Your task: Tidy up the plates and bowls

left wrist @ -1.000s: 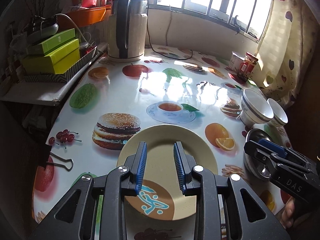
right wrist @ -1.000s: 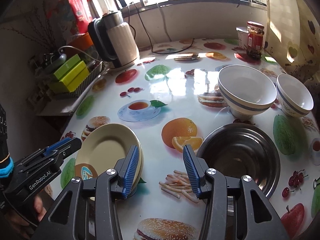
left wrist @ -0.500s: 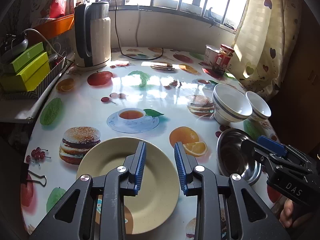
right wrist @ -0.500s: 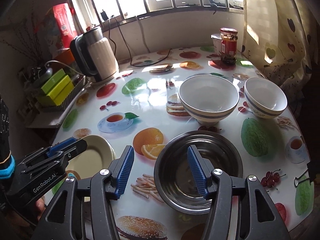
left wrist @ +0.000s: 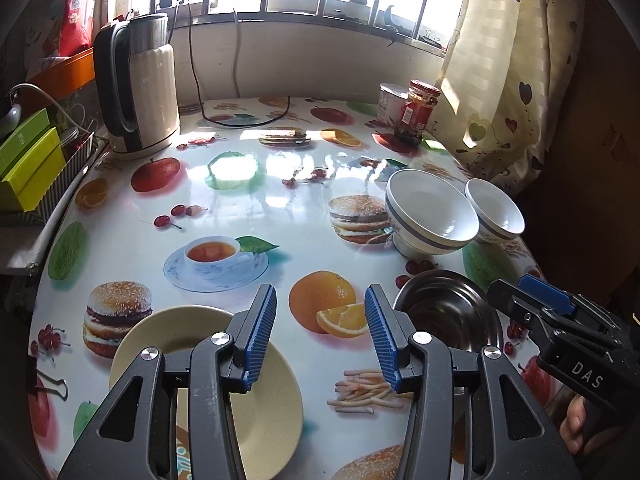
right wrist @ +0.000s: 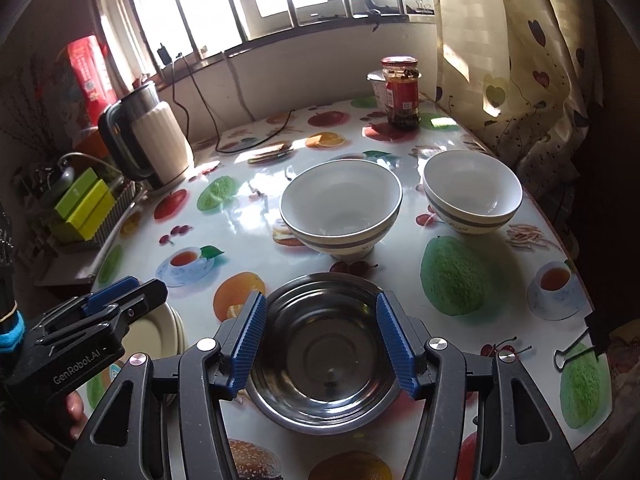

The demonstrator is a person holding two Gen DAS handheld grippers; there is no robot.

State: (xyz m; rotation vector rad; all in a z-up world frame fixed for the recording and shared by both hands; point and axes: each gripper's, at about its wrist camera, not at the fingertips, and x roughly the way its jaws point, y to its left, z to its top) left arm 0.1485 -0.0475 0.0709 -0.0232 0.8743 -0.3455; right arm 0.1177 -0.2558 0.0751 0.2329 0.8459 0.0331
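A cream plate lies at the table's near left, partly under my left gripper's left finger. My left gripper hovers over the printed orange, its jaws opening with nothing between them. A steel bowl sits to its right. In the right wrist view my right gripper stands open above that steel bowl, the fingers framing it without touching that I can see. Beyond stand a large white bowl and a smaller white bowl, both upright. The left gripper shows over the plate.
An electric kettle with its cord stands at the back left. A red-lidded jar and a tub are at the back right. Green boxes fill a basket off the left edge. Binder clips grip the tablecloth edge. A curtain hangs on the right.
Both grippers have shifted right. The left one moved off the plate's middle and its jaws widened. The right one moved from beside the plate to over the steel bowl.
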